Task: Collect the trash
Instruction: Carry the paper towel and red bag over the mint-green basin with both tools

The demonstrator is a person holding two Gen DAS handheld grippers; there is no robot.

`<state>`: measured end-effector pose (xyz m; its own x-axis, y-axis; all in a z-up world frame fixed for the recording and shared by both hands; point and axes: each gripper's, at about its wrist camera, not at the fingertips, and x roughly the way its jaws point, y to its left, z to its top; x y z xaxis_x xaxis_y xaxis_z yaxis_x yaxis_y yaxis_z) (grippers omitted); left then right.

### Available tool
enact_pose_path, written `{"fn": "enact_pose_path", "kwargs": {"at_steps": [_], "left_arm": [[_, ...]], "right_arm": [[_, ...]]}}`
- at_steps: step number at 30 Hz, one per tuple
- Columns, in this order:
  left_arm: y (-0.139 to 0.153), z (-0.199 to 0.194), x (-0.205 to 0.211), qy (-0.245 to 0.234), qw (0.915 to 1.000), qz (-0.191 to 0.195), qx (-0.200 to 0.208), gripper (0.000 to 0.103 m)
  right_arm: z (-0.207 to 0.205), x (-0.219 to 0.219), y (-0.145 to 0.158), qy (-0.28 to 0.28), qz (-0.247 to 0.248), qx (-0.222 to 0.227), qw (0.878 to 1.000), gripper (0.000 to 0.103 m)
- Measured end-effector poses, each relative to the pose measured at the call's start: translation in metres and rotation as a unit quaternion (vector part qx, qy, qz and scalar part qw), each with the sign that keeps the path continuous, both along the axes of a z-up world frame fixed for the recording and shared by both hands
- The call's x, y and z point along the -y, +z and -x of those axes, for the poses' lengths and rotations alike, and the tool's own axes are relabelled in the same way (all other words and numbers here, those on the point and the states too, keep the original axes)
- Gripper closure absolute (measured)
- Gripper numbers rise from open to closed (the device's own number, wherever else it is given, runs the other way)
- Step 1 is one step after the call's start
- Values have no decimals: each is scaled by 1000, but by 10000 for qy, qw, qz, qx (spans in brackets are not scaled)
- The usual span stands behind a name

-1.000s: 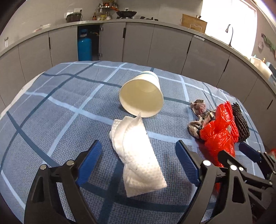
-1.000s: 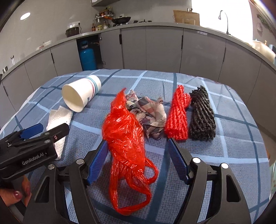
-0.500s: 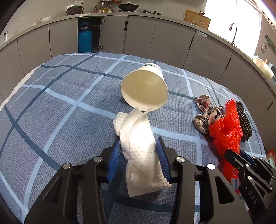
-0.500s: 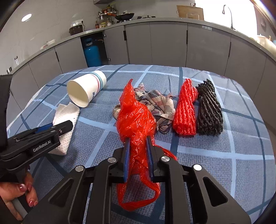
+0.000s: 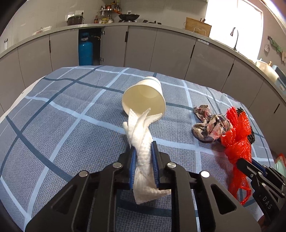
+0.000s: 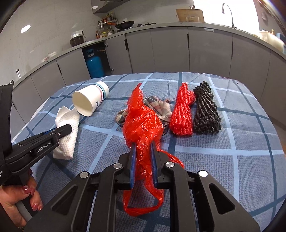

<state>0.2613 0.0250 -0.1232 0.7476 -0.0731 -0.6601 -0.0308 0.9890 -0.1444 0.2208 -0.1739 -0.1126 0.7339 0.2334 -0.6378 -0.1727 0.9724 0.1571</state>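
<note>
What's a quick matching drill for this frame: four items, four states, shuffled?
Items:
1. paper towel
2. red plastic bag
3. paper cup
4. black mesh roll

States:
A. on its side, mouth open
B. clamped in the left gripper
C. lying beside the red mesh roll
D. clamped in the right gripper

Pairs: 1-B, 2-D, 3-A, 4-C

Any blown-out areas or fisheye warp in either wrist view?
Left wrist: window top right is clipped white, counter bows into an arc, corners vignetted black. Right wrist: the same window blown out, ceiling light glares, tablecloth grid lines curve.
</note>
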Motion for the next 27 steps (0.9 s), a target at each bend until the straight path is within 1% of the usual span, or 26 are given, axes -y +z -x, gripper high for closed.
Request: {"fn": "enact_pose_path", "kwargs": {"at_steps": [6, 10, 17, 22, 27], "left_arm": [[8, 8, 4, -109, 9994, -82, 318, 88], [12, 14, 10, -288, 9983, -159, 485, 88], [12, 22, 17, -379, 9982, -46, 460, 88], [15, 30, 41, -647, 9968, 2, 467, 88], [21, 41, 78, -1007, 9932, -12, 580, 88]], "right_arm": [[7, 8, 3, -94, -94, 113, 9998, 88], [14, 14, 5, -131, -156, 191, 9996, 88], [30, 34, 9, -284, -241, 274, 9989, 88], [43, 54, 13, -523, -245, 363, 9977, 88], [55, 81, 17, -786, -264, 409, 9957, 88]]}}
